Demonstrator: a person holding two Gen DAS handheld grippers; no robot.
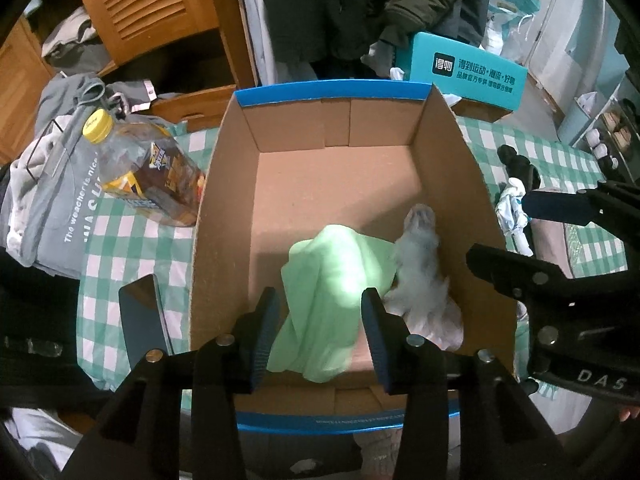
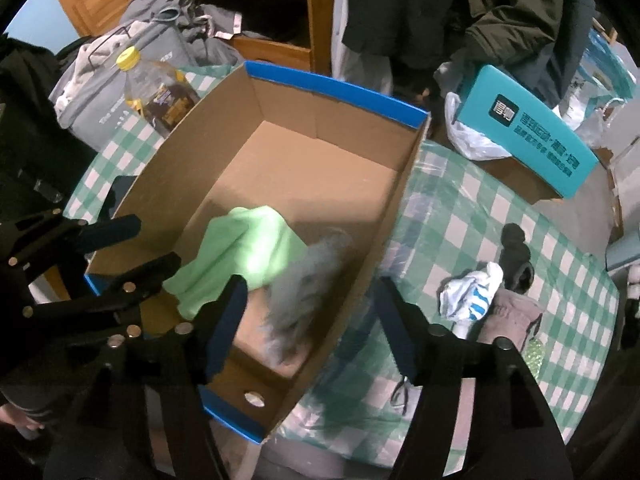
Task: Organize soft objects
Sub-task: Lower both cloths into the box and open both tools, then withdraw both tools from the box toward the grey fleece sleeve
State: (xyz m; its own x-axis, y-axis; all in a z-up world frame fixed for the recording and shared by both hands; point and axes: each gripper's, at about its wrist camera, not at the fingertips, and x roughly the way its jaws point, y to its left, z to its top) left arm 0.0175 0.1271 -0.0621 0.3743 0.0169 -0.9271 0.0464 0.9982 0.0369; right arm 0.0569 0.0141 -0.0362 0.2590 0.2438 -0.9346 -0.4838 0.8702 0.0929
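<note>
With the green cloth (image 1: 324, 300) and grey plush (image 1: 420, 268) already in the box (image 1: 224, 200), both grippers' fingers (image 1: 266, 332) gape empty, while 3 soft things (image 2: 472, 292) wait on the tabletop (image 2: 460, 220).

Grey fluffy thing (image 2: 308, 280) in box: motion-blurred, unidentifiable

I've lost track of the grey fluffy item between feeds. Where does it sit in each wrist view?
Left wrist: the grey fluffy item lies inside the cardboard box, right of centre, beside the green cloth.
Right wrist: it is in the box, centre of the picture, blurred, right of the green cloth.
Shared landmark: the yellow-capped bottle outside the box.
</note>
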